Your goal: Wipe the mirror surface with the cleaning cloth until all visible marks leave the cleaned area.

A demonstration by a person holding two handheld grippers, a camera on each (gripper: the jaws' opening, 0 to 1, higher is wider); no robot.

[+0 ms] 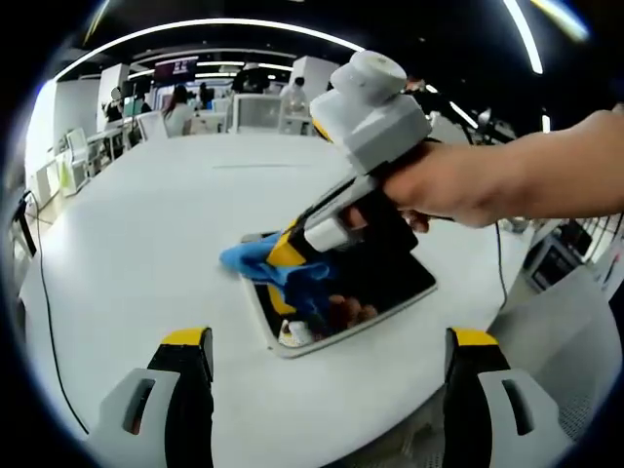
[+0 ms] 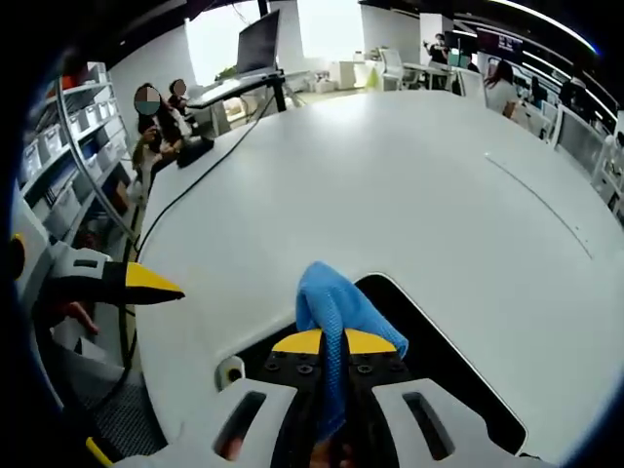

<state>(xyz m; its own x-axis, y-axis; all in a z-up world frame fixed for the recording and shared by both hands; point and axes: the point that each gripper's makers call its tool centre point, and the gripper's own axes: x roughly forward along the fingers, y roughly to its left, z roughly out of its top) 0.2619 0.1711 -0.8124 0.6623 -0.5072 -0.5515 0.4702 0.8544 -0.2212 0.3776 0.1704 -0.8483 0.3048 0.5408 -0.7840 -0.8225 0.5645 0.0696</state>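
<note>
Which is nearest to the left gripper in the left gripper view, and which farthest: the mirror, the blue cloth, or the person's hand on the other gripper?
From the left gripper:
1. Mirror, lying flat on the white table just ahead of the jaws.
2. Blue cloth, pressed on the mirror's far-left part by the right gripper.
3. Person's hand, raised to the upper right.

Bright, even indoor light. Long ceiling strip lights [image 1: 195, 29] arc across the top of the left gripper view; a large bright window [image 2: 322, 24] sits at the top of the right gripper view, blown out to white. The white table [image 1: 175, 214] reflects strongly and carries only soft, faint shadows. The mirror [image 1: 409, 278] reads dark, with dim reflections. Strong fisheye bending at the edges; straight lines curve. Far background is small and soft; centre sharp.
</note>
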